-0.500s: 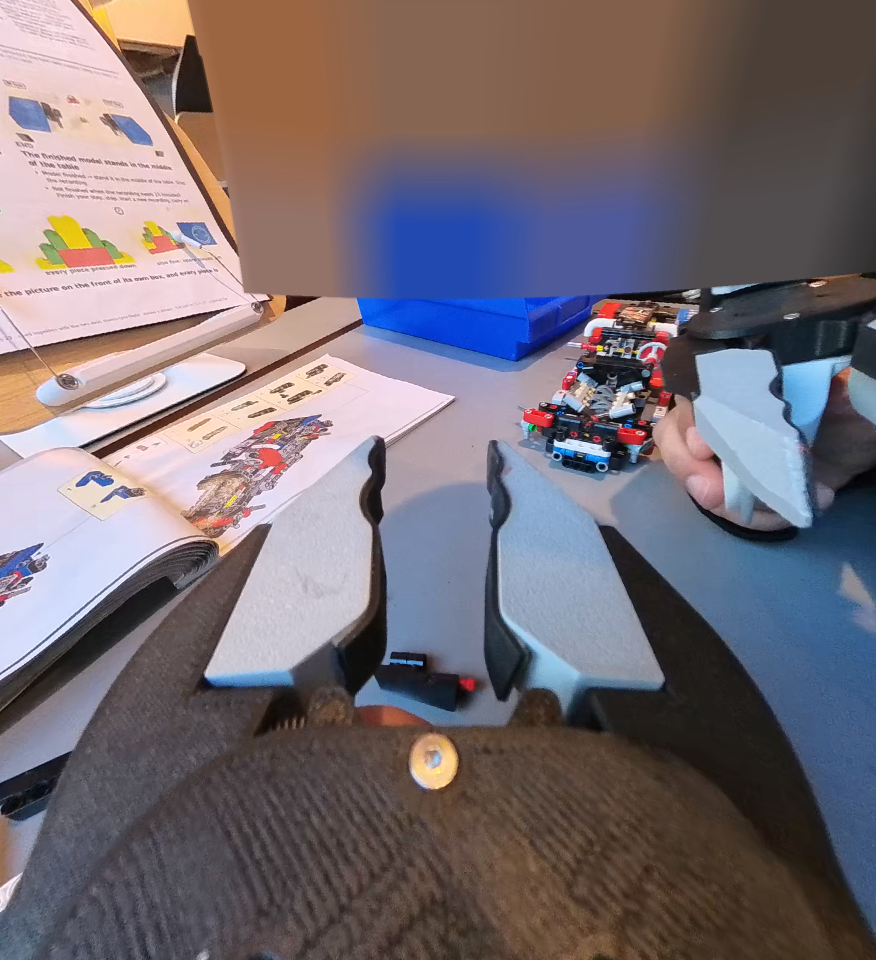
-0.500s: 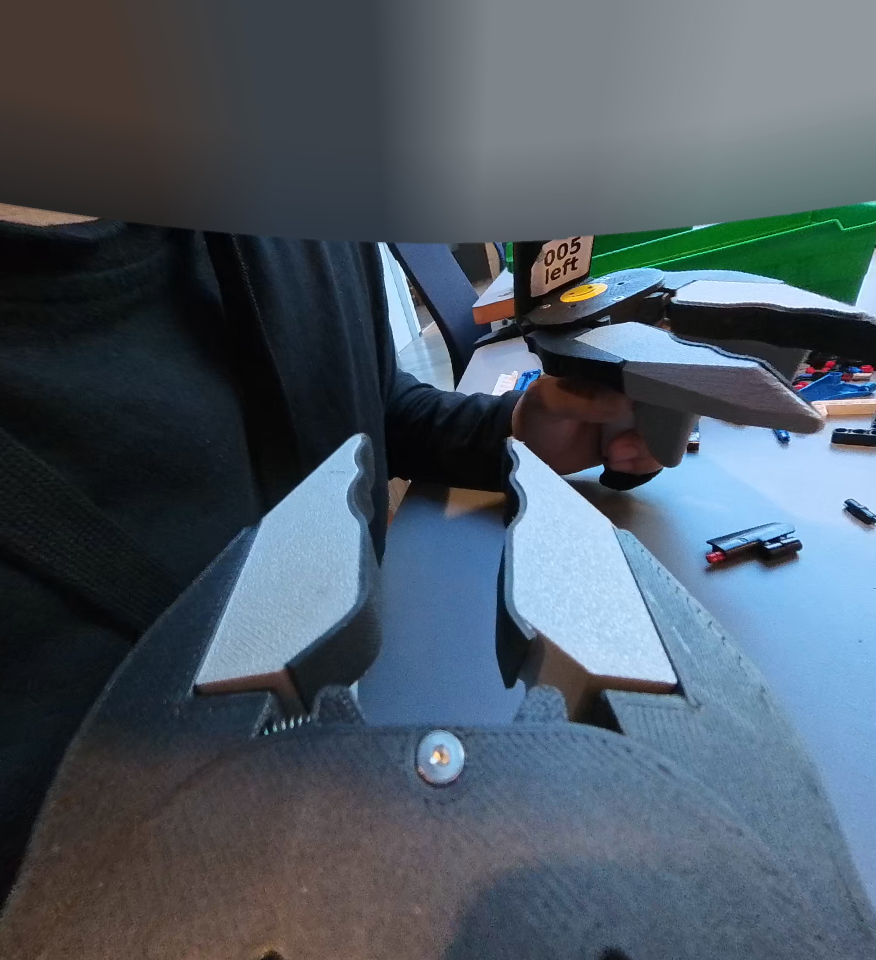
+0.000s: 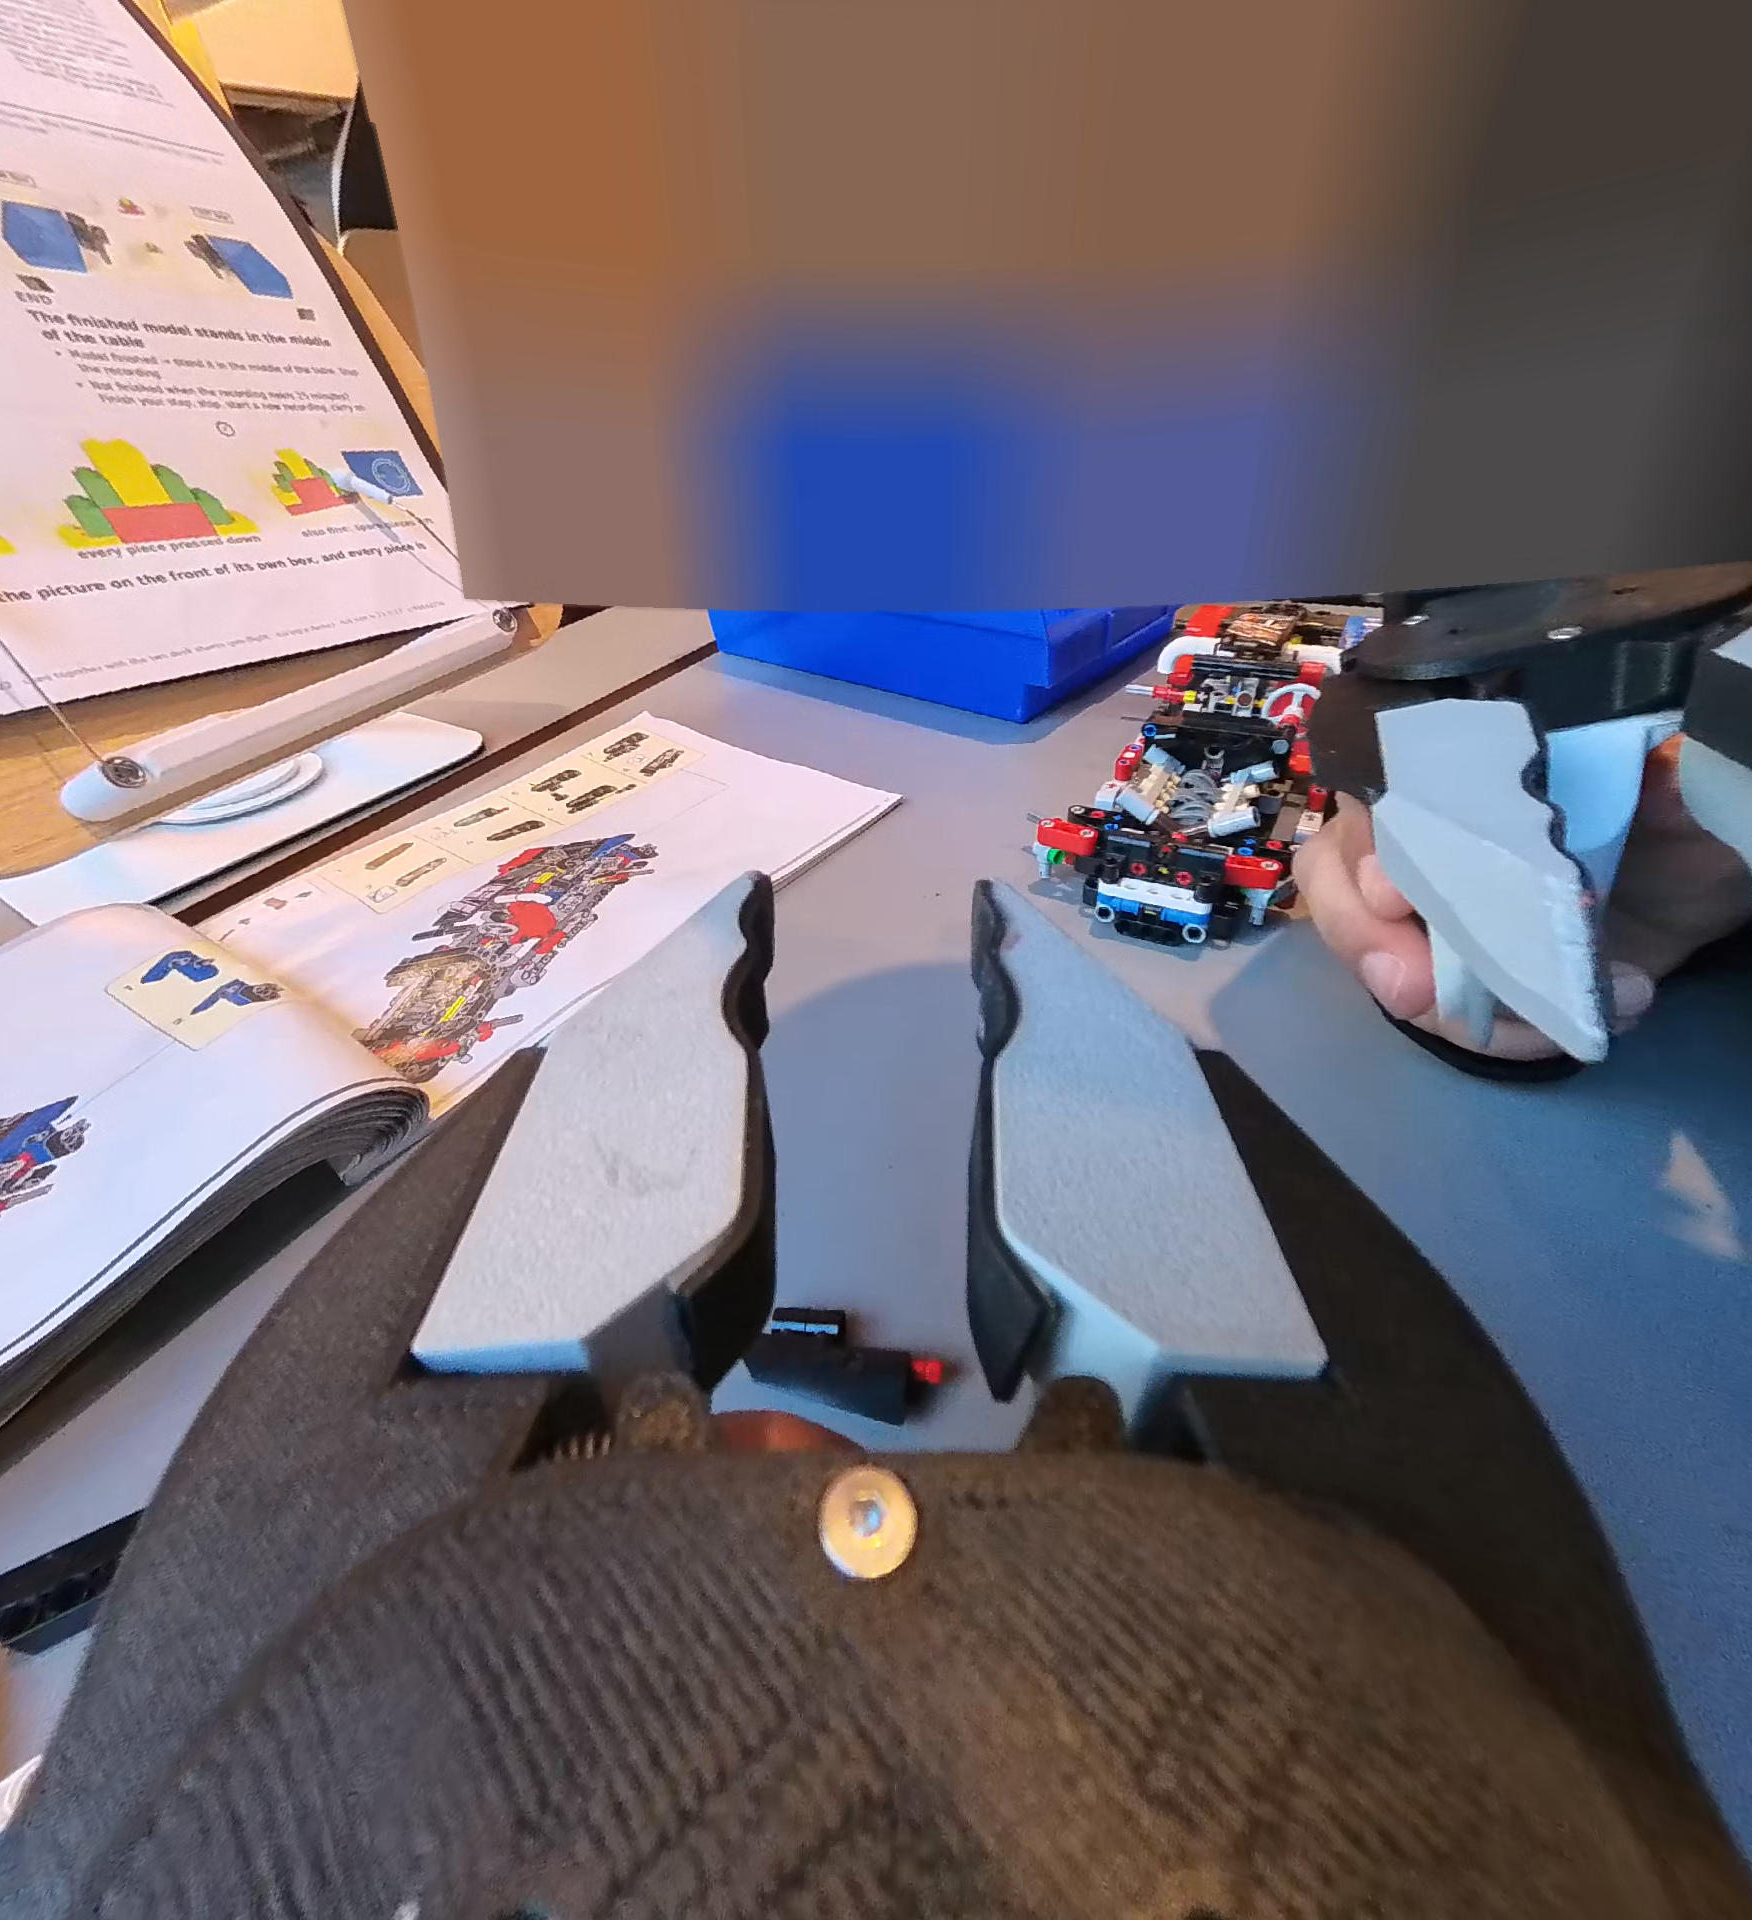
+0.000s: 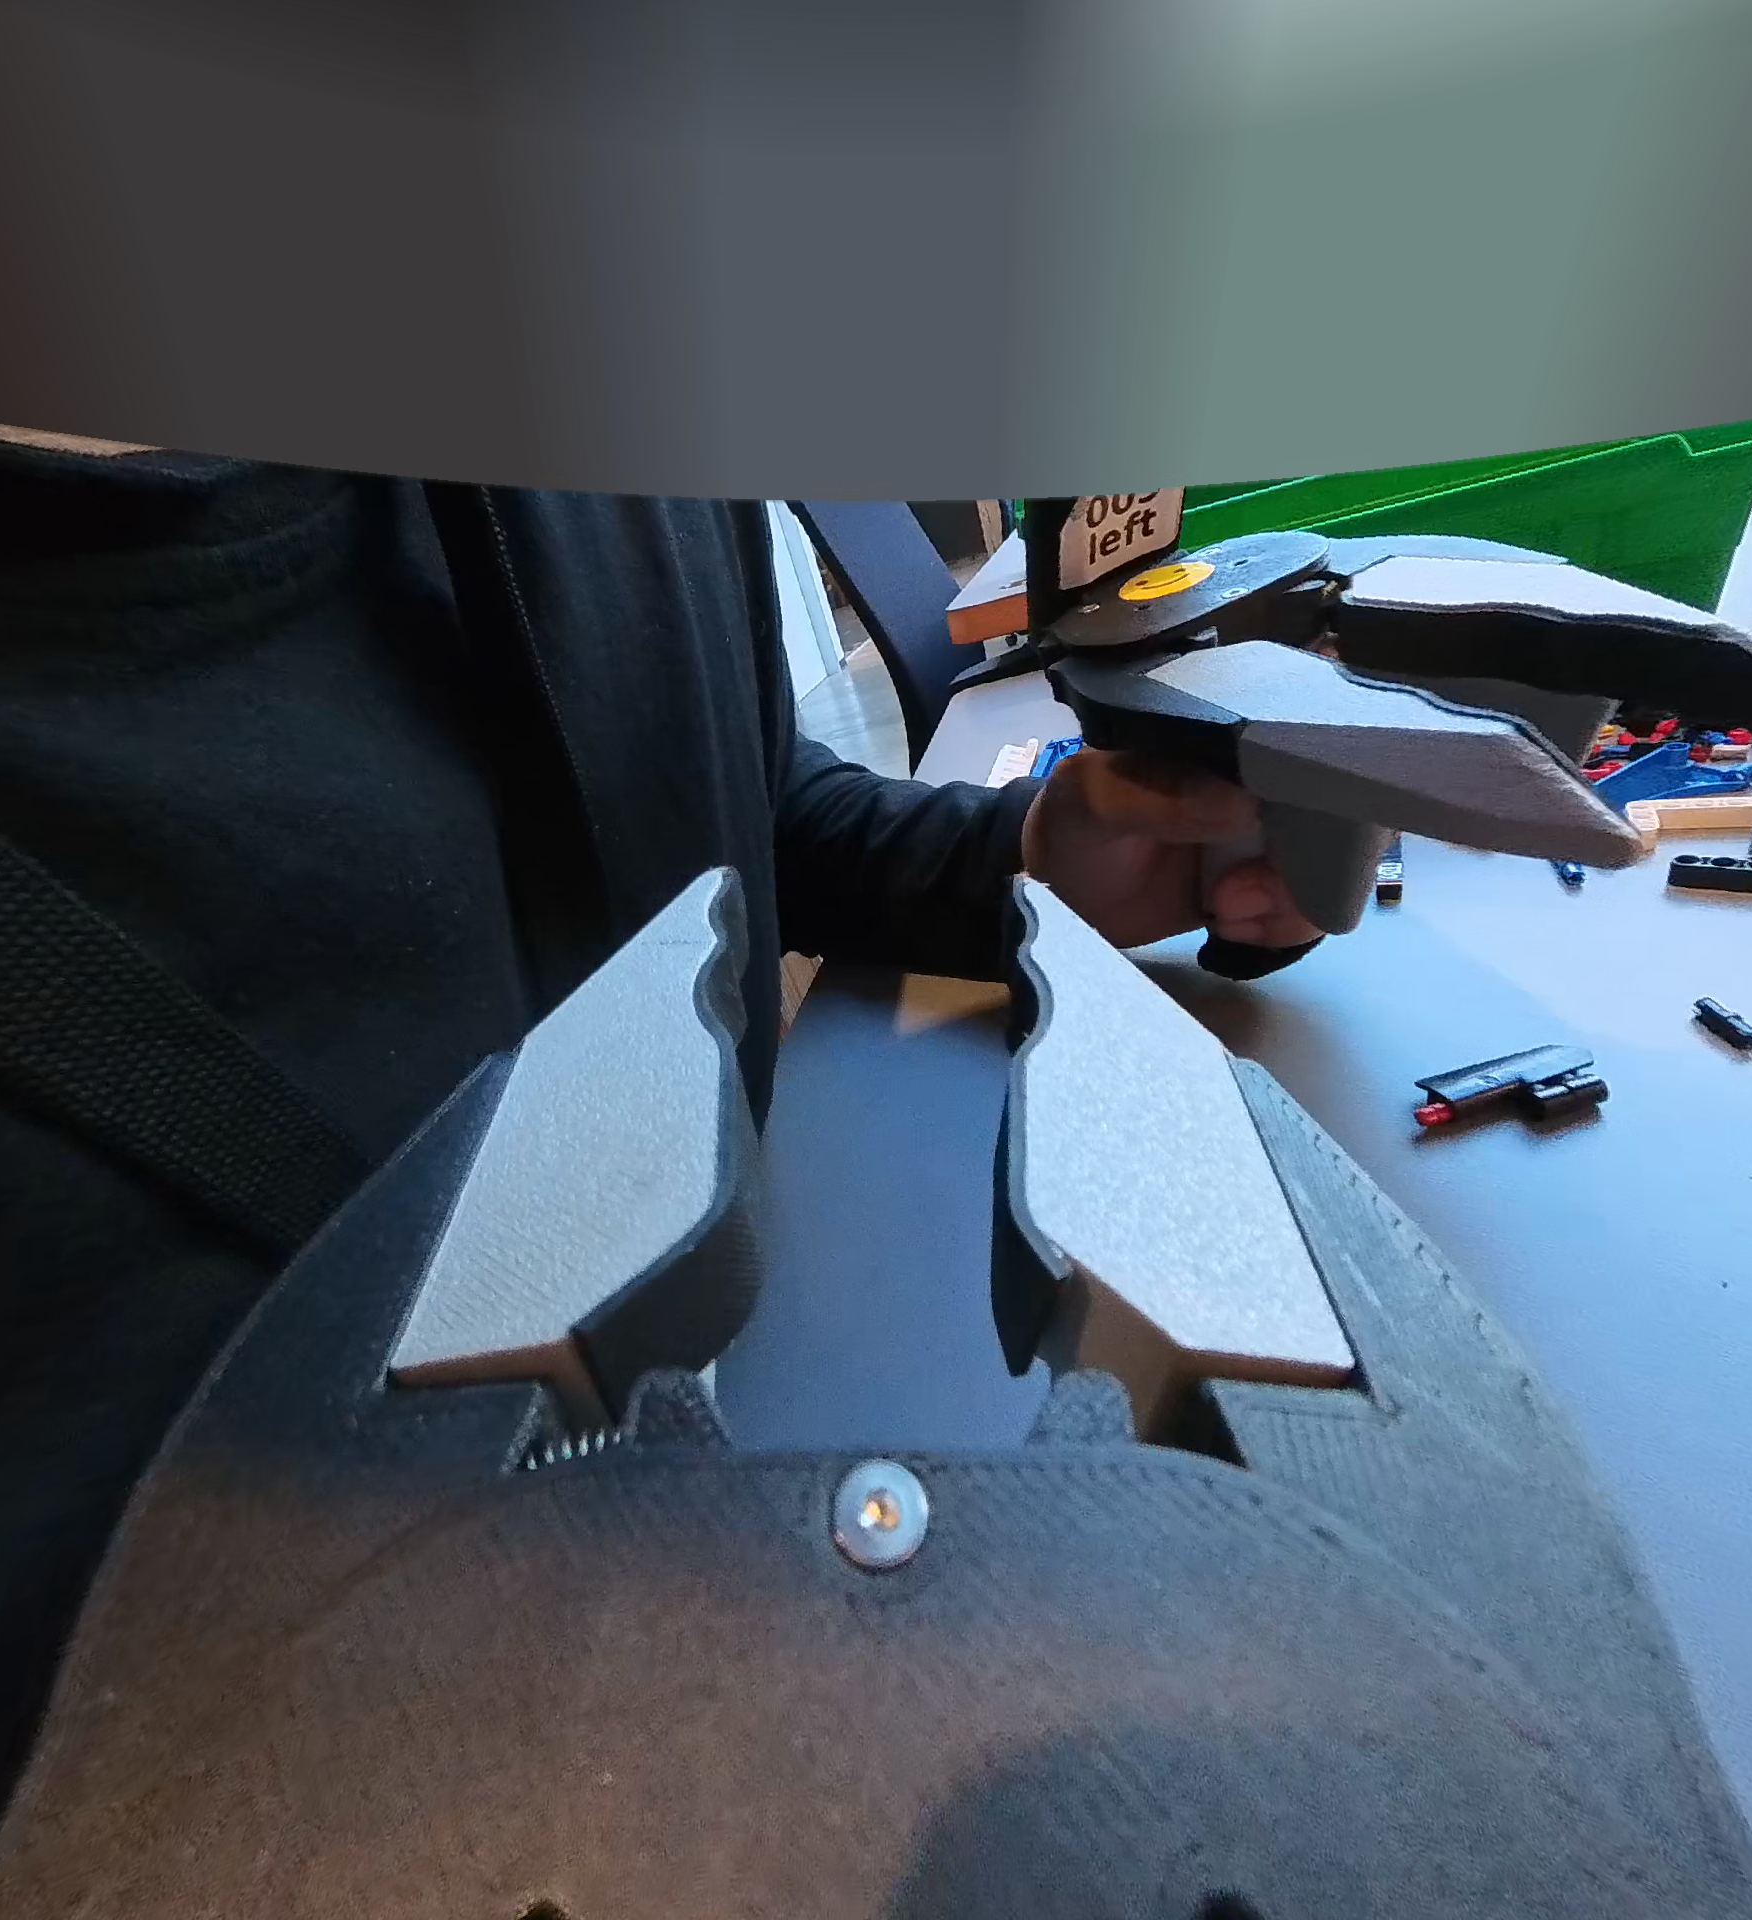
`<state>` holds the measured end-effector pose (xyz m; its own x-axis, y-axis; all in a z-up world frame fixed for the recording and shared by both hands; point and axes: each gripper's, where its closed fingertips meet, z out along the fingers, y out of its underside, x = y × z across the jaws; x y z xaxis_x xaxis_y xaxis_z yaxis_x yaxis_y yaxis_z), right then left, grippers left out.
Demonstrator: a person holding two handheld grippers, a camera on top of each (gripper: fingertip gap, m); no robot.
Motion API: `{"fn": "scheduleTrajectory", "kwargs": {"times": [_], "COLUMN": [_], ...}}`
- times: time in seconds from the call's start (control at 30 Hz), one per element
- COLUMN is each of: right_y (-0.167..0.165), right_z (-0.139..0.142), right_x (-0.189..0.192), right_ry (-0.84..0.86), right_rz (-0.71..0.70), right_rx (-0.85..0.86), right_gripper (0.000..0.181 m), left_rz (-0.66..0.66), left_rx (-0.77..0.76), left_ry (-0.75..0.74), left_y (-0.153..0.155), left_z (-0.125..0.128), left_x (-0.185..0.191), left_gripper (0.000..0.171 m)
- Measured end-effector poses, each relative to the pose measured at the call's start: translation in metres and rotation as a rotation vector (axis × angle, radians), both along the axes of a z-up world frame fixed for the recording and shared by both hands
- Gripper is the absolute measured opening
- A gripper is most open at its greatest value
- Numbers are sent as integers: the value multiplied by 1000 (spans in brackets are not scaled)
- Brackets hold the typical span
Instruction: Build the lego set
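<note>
Both my left claw (image 3: 872,914) and right claw (image 4: 877,914) hang agape and empty, so next I fetch the near black piece (image 3: 836,1361) for the far chassis (image 3: 1194,810).

A grey table (image 3: 1474,1299) carries everything. Left of the left claw (image 3: 872,914) lies an open instruction booklet (image 3: 228,1039); ahead to its right stands a half-built toy car (image 3: 1184,821), with a blue bin (image 3: 955,655) beyond. A small black piece with a red tip (image 3: 851,1366) lies on the table near the base of the claw's fingers. Loose black pieces (image 4: 1724,1023) lie right of the right claw (image 4: 872,904).
</note>
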<state>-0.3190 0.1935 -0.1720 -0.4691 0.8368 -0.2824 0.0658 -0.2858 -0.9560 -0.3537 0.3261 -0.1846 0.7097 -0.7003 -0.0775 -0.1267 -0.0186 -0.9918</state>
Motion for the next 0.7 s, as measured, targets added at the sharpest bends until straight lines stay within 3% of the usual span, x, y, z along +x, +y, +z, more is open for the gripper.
{"fn": "scheduleTrajectory", "kwargs": {"times": [0.3, 0.6, 0.7], "right_y": [0, -13, -12], "right_z": [0, -7, -7], "right_x": [0, -3, -4], "right_ry": [-2, -13, -6], "right_rz": [10, 7, -16], "right_rx": [-7, 119, 150], "right_gripper": [46, 45, 46], "left_rz": [4, 7, 65], "left_rx": [1, 51, 67], "left_ry": [-1, 23, 34], "left_y": [2, -3, -2], "left_z": [0, 7, 7], "left_x": [-1, 4, -4], "left_gripper": [35, 35, 35]}}
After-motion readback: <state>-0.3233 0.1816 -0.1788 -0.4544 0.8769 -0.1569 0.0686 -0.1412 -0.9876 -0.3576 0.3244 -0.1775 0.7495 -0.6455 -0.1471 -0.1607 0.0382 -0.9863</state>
